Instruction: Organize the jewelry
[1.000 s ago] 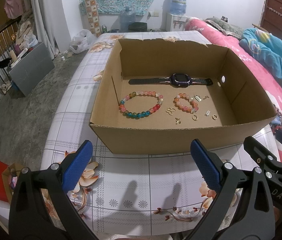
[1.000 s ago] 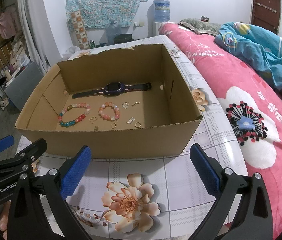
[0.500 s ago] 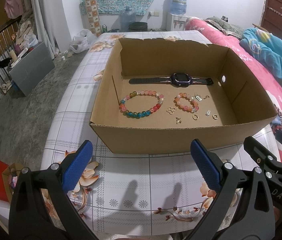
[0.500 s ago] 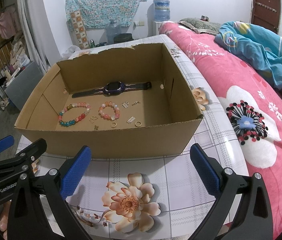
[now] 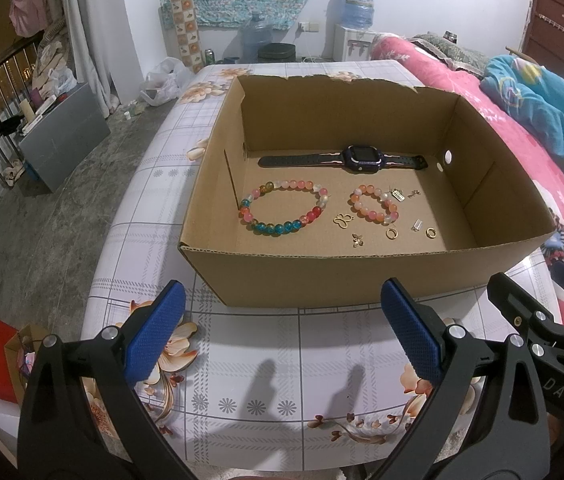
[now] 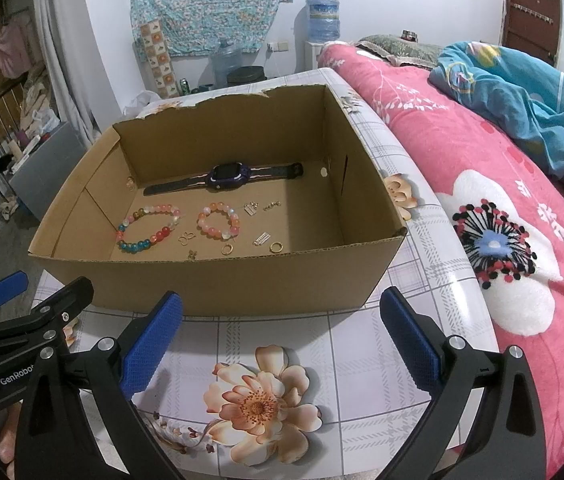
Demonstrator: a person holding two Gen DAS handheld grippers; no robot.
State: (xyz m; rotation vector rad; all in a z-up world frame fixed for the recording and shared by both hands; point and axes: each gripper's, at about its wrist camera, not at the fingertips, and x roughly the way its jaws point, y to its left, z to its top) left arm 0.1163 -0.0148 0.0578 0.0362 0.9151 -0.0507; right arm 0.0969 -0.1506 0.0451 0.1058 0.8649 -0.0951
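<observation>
Jewelry sits in the open cardboard box (image 5: 362,276) on the floral tablecloth (image 5: 282,360) ahead of me: a dark watch (image 5: 356,159) lies flat along the far wall, a multicoloured bead bracelet (image 5: 284,210) nearer on the left, a smaller pink bead bracelet (image 5: 374,208) just right of it, and small gold charms (image 5: 342,221) and rings (image 5: 391,233) scattered around that one. My left gripper (image 5: 282,332) and right gripper (image 6: 282,336) hover short of the box's near wall, both spread wide and empty. A pink bedspread (image 6: 502,200) lies to my right.
</observation>
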